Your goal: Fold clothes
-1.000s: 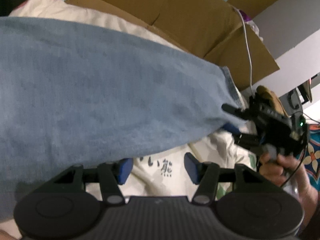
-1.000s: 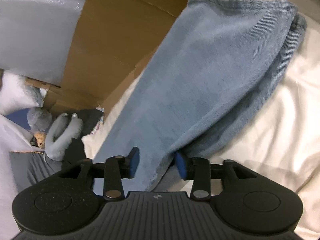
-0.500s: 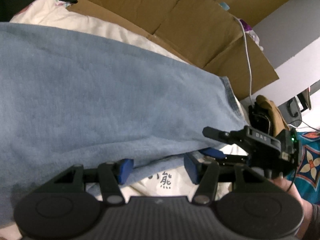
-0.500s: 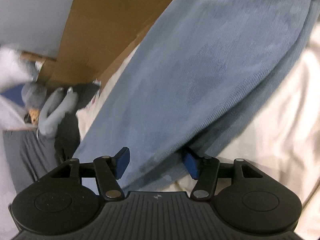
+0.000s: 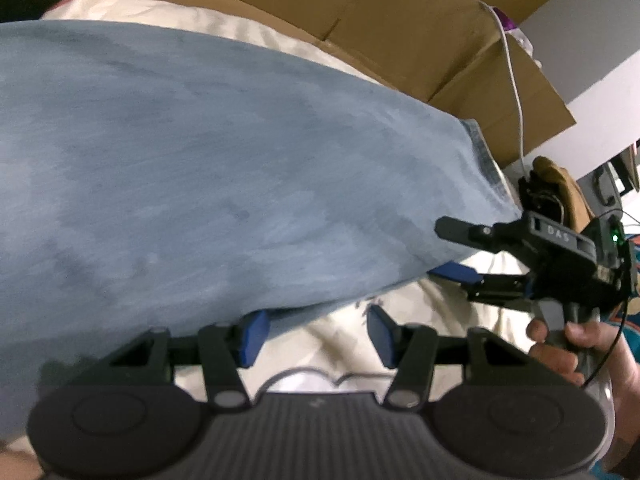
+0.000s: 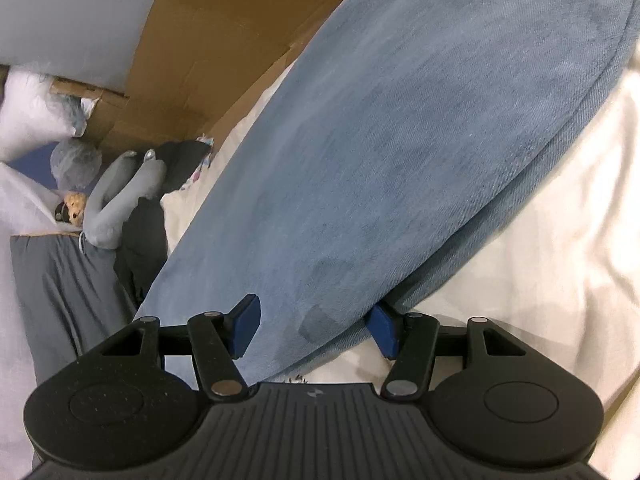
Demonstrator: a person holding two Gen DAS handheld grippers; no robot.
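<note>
Folded blue jeans (image 5: 240,184) lie across cream bedding (image 5: 424,312). My left gripper (image 5: 316,334) is open at the jeans' near edge. The fabric brushes past its left pad, and bare sheet shows between its pads. At the right in the same view, a hand (image 5: 568,344) holds my right gripper (image 5: 454,252), whose jaws straddle the jeans' hem corner. In the right wrist view the jeans (image 6: 400,160) run between the wide-set pads of the right gripper (image 6: 314,328) without being pinched. Its right pad sits partly under the fabric.
Flattened cardboard (image 5: 400,32) lines the far side of the bed, and a white cable (image 5: 516,80) hangs over it. Left of the jeans lie a grey plush toy (image 6: 116,192), dark clothing (image 6: 144,240) and a grey sheet (image 6: 60,288). Cream bedding (image 6: 540,280) spreads to the right.
The right gripper's jaws, earlier pinched on the jeans' hem, have spread apart. It has slid further along the jeans and nearer the left gripper, which has hardly moved.
</note>
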